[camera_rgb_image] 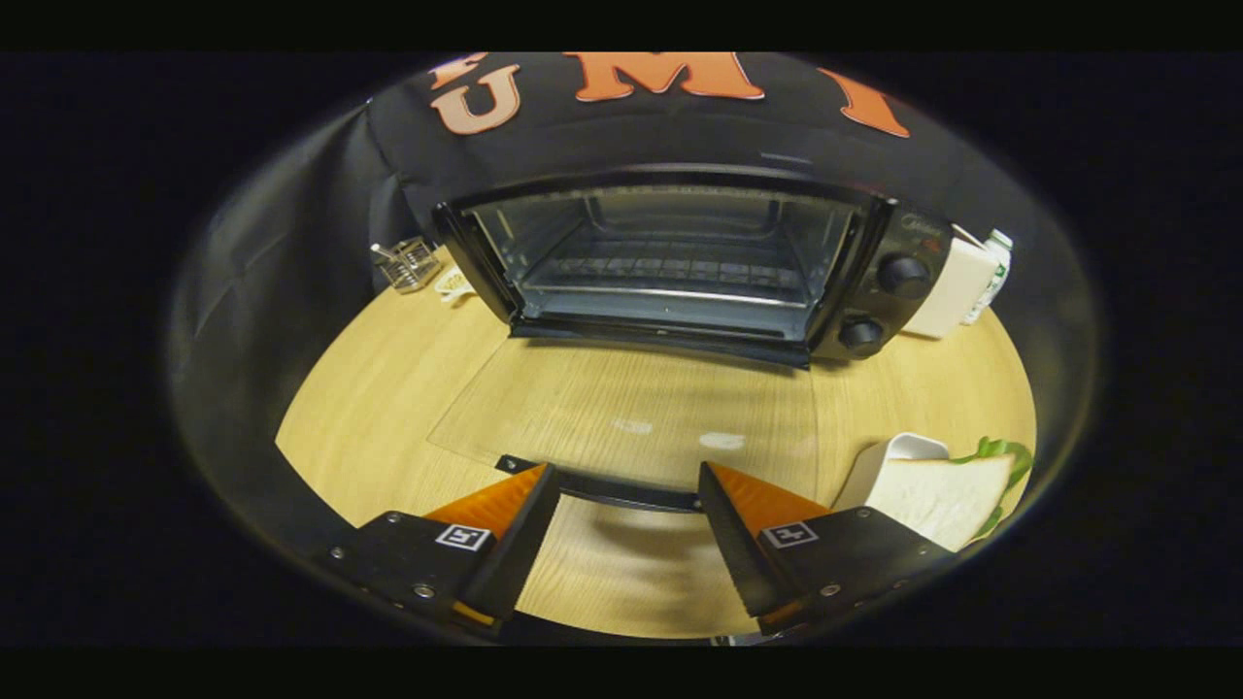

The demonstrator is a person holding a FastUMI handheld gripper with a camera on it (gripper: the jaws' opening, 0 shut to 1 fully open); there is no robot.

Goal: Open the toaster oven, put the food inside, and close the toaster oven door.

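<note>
Gripper view: toaster oven (670,262) wide open.

Dim, warm light from overhead. Two pale glare spots sit on the open glass door (631,417). Soft shadow lies on the table (379,388) between the wide-apart fingers (524,524). Edges curve and blur.

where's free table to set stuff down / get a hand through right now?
Free: bare table between the wire basket and the lowered glass door; also the strip between the toaster oven knobs and the white dish with the sandwich. Crowded: beside the oven, by the white box. Gripper open, fingers at the door handle.
</note>
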